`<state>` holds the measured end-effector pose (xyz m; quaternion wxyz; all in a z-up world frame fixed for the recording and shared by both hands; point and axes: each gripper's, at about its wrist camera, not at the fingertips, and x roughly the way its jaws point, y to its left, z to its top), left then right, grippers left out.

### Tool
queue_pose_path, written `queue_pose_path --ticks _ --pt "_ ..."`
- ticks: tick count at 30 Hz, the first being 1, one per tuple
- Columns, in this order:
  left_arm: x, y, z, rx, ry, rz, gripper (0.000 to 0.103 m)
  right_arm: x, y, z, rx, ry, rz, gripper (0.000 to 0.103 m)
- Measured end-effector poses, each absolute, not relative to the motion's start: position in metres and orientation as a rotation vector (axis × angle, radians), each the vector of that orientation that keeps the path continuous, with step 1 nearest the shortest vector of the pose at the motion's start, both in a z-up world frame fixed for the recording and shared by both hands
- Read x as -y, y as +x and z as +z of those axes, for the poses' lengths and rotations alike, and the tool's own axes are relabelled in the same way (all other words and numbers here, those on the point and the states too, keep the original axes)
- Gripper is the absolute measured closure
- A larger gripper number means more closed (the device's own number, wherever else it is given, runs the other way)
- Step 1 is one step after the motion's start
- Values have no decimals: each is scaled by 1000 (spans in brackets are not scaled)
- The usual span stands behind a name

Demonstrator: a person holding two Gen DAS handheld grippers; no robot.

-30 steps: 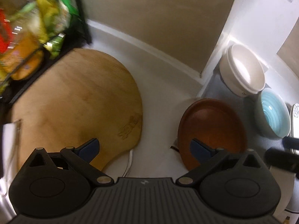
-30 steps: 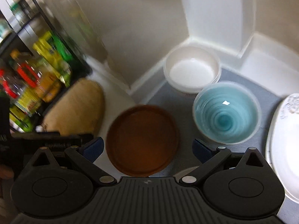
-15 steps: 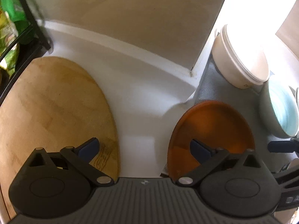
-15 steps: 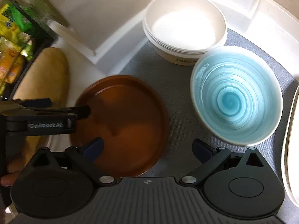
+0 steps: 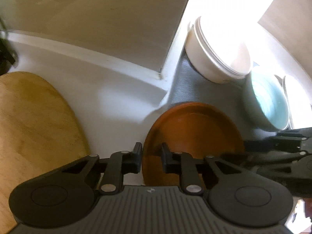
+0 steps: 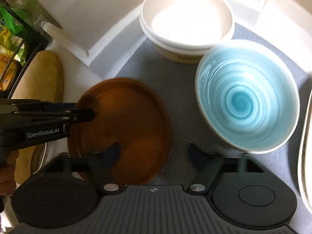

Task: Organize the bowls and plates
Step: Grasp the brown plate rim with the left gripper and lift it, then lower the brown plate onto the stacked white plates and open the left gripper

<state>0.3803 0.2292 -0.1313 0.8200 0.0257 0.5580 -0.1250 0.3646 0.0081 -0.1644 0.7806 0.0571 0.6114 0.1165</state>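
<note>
The near edge of the brown plate point(image 5: 195, 128) is hidden behind the gripper bodies in both wrist views; a white plate point(image 6: 306, 156) is cut off at the right border, and the right gripper's fingers are motion-blurred. The left gripper point(image 5: 151, 157) points steeply downward, its jaws closing astride the plate's left rim, one finger outside and one inside; contact of the pads cannot be confirmed. The right gripper point(image 6: 154, 154) also points steeply down, jaws closing, straddling the plate's right rim with visible gaps. The plate, round with a low raised lip, lies on a grey mat point(image 6: 175, 78), beside a blue swirl-glazed bowl point(image 6: 245, 101) and stacked white bowls point(image 6: 187, 13). A wooden board point(image 5: 33, 120) lies left.
</note>
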Motion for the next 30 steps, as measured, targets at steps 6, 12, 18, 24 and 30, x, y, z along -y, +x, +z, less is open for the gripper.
queue_pose_path --ticks 6,12,18,24,30 --pt "-243 375 -120 -1168 4 -281 95 0 367 -163 -1282 128 209 95" --pt "-259 359 -103 -1134 -39 -270 95 -6 354 -142 -1197 118 236 96" --pt "-264 340 -72 -1068 -56 -285 96 -5 334 -118 -1128 149 253 96" --pt "-252 321 -43 -1008 -45 -302 96 17 312 -88 -1036 198 256 96" --pt "-220 293 -18 -957 -22 -314 96 52 289 -64 -960 234 265 97"
